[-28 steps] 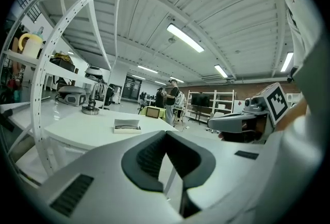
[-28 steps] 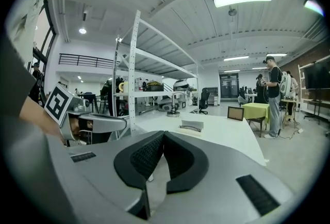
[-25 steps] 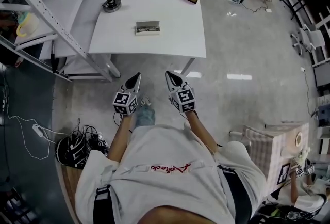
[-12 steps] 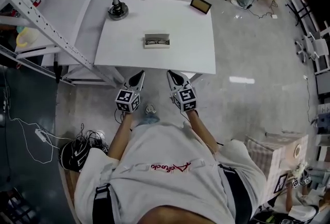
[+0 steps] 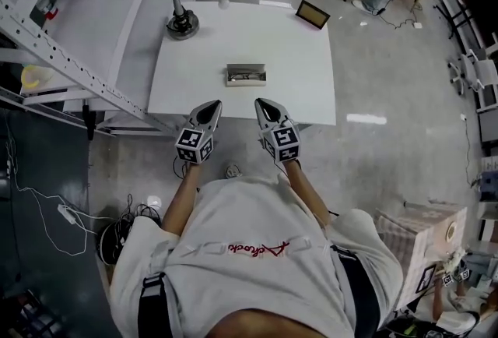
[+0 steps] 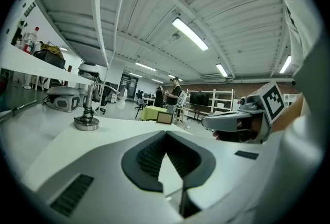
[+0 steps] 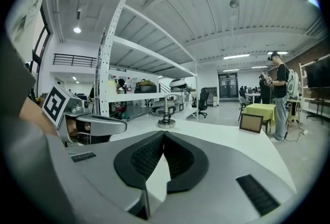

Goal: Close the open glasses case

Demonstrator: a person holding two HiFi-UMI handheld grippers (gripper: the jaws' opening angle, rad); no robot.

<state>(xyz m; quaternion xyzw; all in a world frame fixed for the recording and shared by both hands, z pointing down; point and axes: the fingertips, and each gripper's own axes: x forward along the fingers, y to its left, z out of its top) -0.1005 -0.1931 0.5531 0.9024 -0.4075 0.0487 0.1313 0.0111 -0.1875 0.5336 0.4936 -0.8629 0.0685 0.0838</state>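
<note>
While the glasses case lies open near the middle of the white table, no part of the task is done yet. Seen from above, a person stands at the table's near edge with a gripper in each hand. Both grippers point forward, their tips just over that edge. The left gripper and the right gripper are side by side but apart, and both are well short of the case. The case lies farther in, roughly between the lines along which they point. Each gripper's own view shows its two jaws meeting at the tips with nothing between them, so both are closed and empty.

The case is a small pale box with its long side across the table. Something darker lies inside, too small to identify, and the lid cannot be made out. A desk lamp on a round base stands near the far left corner. A small picture frame stands near the far right corner.

By my judgement everything is left to do: reaching the case, finding its lid and folding it down until it shuts
</note>
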